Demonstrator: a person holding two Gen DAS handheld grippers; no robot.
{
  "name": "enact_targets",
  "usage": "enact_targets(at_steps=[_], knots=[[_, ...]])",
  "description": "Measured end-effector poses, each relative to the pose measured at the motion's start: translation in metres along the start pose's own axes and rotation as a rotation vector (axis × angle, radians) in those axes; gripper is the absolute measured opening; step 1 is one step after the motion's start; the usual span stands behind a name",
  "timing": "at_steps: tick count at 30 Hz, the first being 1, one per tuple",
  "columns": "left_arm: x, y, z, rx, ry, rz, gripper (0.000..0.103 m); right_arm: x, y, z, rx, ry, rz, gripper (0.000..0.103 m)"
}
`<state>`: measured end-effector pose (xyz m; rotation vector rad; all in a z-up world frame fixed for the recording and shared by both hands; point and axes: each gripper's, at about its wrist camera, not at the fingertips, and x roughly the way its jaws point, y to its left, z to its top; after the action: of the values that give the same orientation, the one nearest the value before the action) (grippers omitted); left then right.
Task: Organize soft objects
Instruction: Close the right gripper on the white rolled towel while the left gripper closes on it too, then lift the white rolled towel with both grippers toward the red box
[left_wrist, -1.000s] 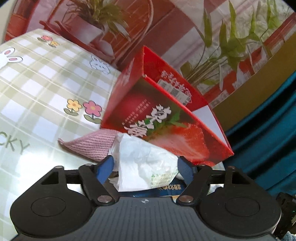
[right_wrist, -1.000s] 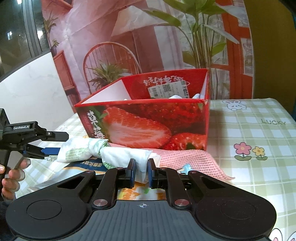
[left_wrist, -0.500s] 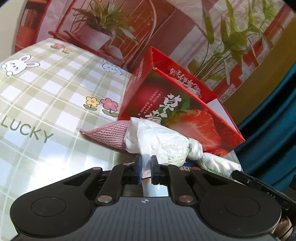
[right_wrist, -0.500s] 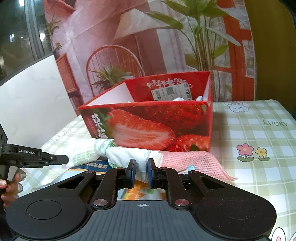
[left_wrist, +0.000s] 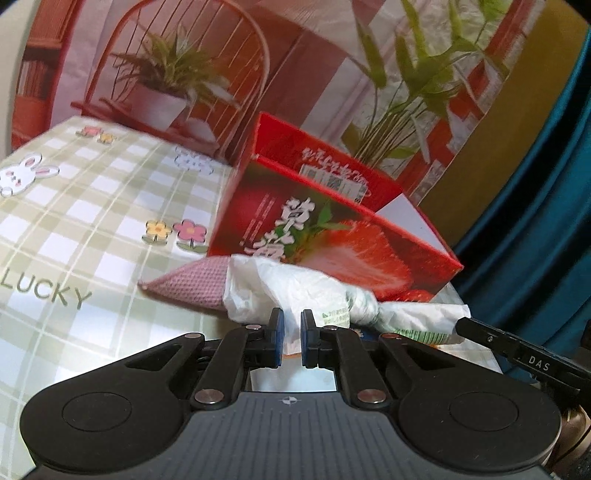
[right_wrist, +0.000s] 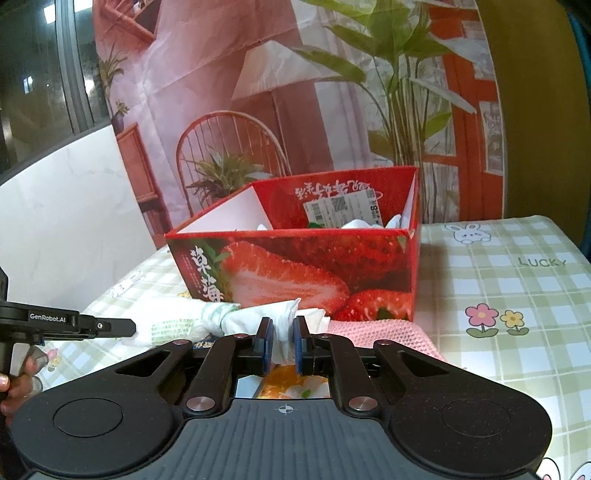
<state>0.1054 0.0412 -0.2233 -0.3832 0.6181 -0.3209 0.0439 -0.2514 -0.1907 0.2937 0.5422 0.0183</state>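
In the left wrist view the left gripper (left_wrist: 291, 325) sits at lower centre, its blue-padded fingers (left_wrist: 276, 341) drawn close and pinching a fold of a white plastic bag (left_wrist: 295, 291). The bag stretches from the centre of the frame toward the right, twisted into a knot partway along, with green print on its far end. That end reaches the black tip of the right gripper (left_wrist: 517, 350), which enters from the right edge.

In the right wrist view the right gripper (right_wrist: 282, 332) is also at lower centre, its fingers (right_wrist: 265, 345) clamped on the other white end of the bag (right_wrist: 258, 317). The left gripper (right_wrist: 74, 325) shows as a black bar at the left edge, with a hand (right_wrist: 20, 376) below it.

Behind the bag, in the middle of both frames, stands an open red box (right_wrist: 295, 266) printed with strawberries; white soft items (right_wrist: 358, 223) show inside at its back right corner. A pink knitted cloth (left_wrist: 192, 284) lies flat on the checked tablecloth (left_wrist: 74, 206), against the foot of the box and partly under the bag. Under the right gripper an orange printed packet (right_wrist: 288, 384) is partly visible. A printed backdrop (right_wrist: 258, 92) fills the top of both frames.
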Motion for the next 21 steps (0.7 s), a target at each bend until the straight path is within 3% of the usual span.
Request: enact_targets(at_steps=[14,21], knots=[[-0.028,-0.014,0.013,0.036,-0.082,-0.009,0.010,-0.024,0.009,0.014,-0.022,-0.094,0.008,0.008],[-0.040,-0.031,0.037,0.104,-0.137,-0.022,0.010,-0.037,0.010,0.032,-0.048,-0.145,0.004,0.008]])
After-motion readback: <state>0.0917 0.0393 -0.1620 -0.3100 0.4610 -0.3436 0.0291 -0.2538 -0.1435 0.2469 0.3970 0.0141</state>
